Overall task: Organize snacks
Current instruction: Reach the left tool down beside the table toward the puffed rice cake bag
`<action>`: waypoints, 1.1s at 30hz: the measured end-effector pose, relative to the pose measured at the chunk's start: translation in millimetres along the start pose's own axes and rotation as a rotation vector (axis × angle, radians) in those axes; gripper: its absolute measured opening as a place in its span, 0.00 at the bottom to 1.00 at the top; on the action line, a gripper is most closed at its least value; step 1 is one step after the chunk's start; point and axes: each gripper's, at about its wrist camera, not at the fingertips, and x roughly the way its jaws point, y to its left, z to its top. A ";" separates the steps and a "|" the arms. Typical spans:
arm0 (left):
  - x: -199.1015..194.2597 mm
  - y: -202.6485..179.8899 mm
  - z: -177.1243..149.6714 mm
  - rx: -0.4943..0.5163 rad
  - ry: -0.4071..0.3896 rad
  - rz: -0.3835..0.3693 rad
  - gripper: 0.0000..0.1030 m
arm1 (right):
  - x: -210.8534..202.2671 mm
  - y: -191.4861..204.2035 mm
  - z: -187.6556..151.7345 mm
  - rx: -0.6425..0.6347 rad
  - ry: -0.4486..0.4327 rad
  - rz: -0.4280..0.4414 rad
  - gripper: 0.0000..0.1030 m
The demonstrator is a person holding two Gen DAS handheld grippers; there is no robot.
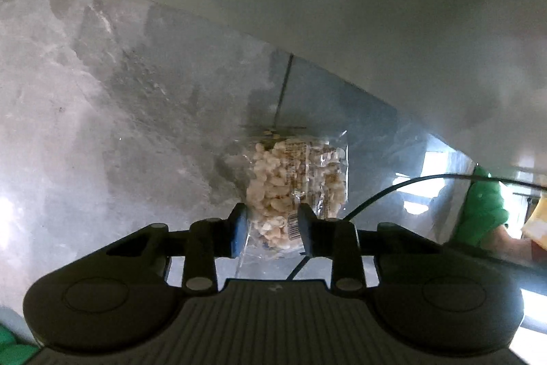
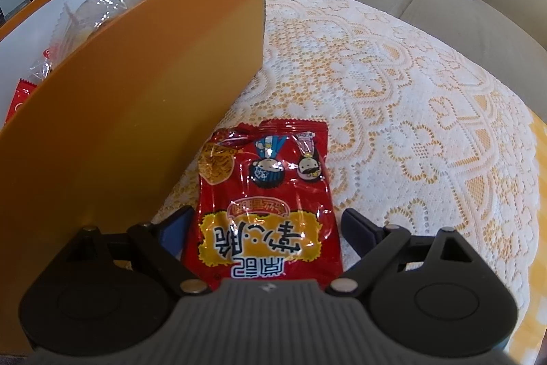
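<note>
Left wrist view: left gripper seemingly clamped on clear nut bag. Right gripper spread apart around red snack packet, beside orange box.

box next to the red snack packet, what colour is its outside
Orange outside, white inside; right wrist view shows it best.
</note>
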 end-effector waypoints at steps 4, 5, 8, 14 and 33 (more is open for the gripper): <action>-17.3 11.3 3.1 -0.048 0.005 -0.009 0.18 | 0.2 0.1 -0.2 0.004 -0.004 -0.001 0.87; -22.4 10.5 5.3 -0.045 0.003 0.002 0.16 | 0.3 0.2 -0.3 0.006 -0.007 -0.001 0.87; -33.8 7.4 7.7 -0.054 0.002 0.034 0.03 | -0.9 0.4 -2.0 0.010 -0.014 -0.003 0.87; -52.8 2.7 3.5 -0.055 -0.002 0.086 0.01 | -0.3 -1.4 -4.2 0.004 -0.019 0.002 0.88; -132.9 6.8 -41.1 -0.102 -0.026 0.215 0.26 | -2.8 0.0 -5.3 0.006 -0.022 -0.003 0.86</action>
